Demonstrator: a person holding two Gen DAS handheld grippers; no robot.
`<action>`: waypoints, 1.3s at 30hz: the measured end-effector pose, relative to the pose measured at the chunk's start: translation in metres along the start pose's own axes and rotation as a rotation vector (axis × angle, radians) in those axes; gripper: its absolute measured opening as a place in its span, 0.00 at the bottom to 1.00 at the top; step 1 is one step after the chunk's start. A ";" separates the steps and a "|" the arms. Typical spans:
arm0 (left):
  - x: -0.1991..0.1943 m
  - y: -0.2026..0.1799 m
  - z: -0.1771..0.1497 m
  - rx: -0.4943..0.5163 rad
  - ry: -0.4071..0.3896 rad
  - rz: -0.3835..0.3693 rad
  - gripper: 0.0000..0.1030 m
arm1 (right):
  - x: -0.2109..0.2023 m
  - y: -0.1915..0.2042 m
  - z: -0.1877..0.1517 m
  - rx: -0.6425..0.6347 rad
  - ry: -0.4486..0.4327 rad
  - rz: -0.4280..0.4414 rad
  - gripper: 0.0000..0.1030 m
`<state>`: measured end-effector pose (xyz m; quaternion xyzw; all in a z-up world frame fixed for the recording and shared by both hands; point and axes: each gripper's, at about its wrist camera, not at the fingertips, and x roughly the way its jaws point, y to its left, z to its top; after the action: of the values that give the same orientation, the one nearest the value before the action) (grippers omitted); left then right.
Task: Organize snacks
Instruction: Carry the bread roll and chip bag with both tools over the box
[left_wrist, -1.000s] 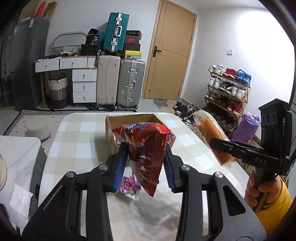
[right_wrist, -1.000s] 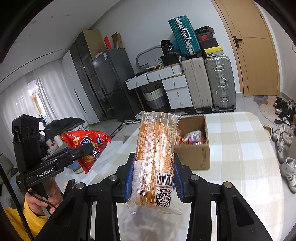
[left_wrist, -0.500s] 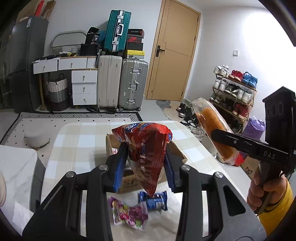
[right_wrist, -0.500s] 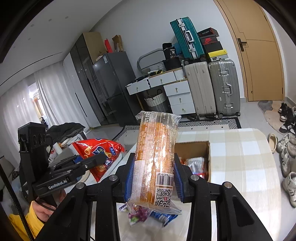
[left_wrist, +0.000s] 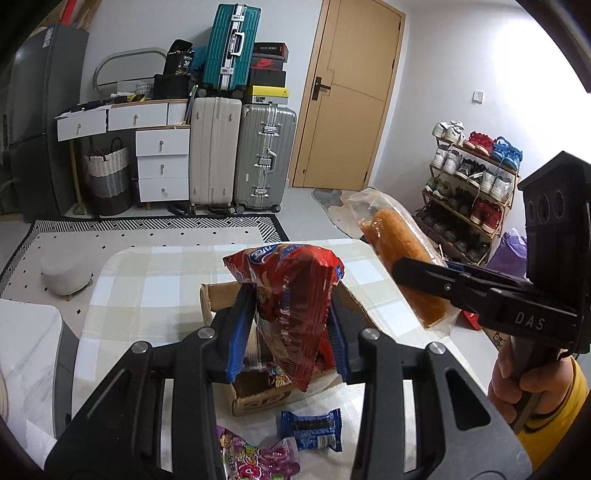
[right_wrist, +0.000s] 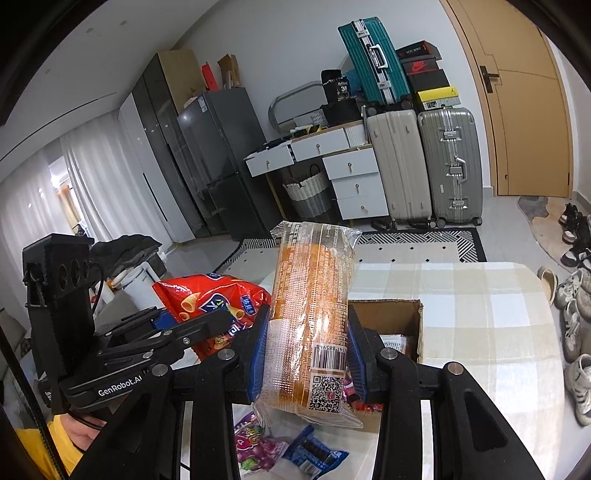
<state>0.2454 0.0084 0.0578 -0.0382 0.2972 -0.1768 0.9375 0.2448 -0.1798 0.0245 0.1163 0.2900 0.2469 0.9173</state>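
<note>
both hands full, box sitting just under them

my left gripper (left_wrist: 288, 325) has its fingers clamped on the red chip bag (left_wrist: 291, 295), dead centre of the left wrist view, hanging over the open cardboard box (left_wrist: 258, 395) on the checkered table (left_wrist: 147, 280). my right gripper (right_wrist: 306, 354) is pinching the long clear-wrapped orange snack pack (right_wrist: 314, 314), held upright in the middle of the right wrist frame, with the box's far corner poking out just to its right. down at the bottom of the left view a blue wrapped snack (left_wrist: 312, 430) and a purple candy bag (left_wrist: 255, 459) lie on the table right in front of the box.
</note>
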 end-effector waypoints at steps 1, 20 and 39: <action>0.005 0.001 0.002 0.001 0.002 0.001 0.33 | 0.002 -0.001 0.001 0.000 0.002 -0.001 0.36; 0.147 0.027 0.006 -0.030 0.147 0.013 0.34 | 0.068 -0.043 -0.013 0.056 0.104 -0.004 0.36; 0.221 0.051 -0.018 -0.040 0.200 0.032 0.34 | 0.090 -0.063 -0.027 0.088 0.157 -0.021 0.36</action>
<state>0.4194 -0.0220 -0.0860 -0.0340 0.3935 -0.1586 0.9049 0.3172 -0.1845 -0.0619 0.1338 0.3726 0.2328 0.8883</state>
